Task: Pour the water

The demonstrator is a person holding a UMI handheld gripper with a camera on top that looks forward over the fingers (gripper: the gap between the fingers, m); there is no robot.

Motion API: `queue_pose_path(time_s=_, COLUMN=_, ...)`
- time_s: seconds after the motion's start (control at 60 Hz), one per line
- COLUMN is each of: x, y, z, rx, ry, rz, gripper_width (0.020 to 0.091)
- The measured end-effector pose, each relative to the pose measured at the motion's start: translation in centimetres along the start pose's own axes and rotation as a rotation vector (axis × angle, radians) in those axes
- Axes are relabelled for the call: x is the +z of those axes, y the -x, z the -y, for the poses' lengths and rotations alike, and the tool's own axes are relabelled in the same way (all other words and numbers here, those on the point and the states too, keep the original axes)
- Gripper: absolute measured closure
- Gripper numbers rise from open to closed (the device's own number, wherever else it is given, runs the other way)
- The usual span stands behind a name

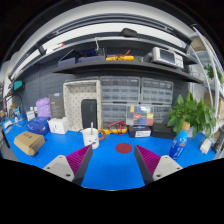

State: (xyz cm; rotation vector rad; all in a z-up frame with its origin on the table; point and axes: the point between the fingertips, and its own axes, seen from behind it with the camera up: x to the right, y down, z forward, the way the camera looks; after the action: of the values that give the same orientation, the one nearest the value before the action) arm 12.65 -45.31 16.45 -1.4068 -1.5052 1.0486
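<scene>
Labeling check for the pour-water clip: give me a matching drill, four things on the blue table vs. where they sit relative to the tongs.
Things:
1. white cup
2. red coaster
3. bottle
4. plant

Places:
A. beyond the bottle, far right
B. ahead, between the two fingers
C. just beyond the left finger's tip
D. right of the right finger

The tongs are open and hold nothing.

Pairs: 1-C, 2-B, 3-D, 4-A
</scene>
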Motion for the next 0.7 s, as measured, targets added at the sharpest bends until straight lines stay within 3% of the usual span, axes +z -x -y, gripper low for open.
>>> queue_pose_path(time_s=0.233, x=-1.1, y=-6.7, z=-5.0, rx=0.010, ry=-0.038, rz=-0.045, gripper_width=0.0239)
queue_pose_path(time_s=0.433, x=-1.3, y=-15.8, z=-9.5, rx=0.058, ry=0.004, rz=-0.188, gripper_width=0.0242)
queue_pose_path(time_s=0.533, x=-0.6, y=-19.8, z=-9.3, rx=0.098, ry=-0.018, rz=-0.231, gripper_width=0.0239)
queue_pose_path(time_s=0.7, x=1.9, y=-24.5, z=-5.7, rx=0.073, ry=-0.124, rz=-0.262, gripper_width=0.0244)
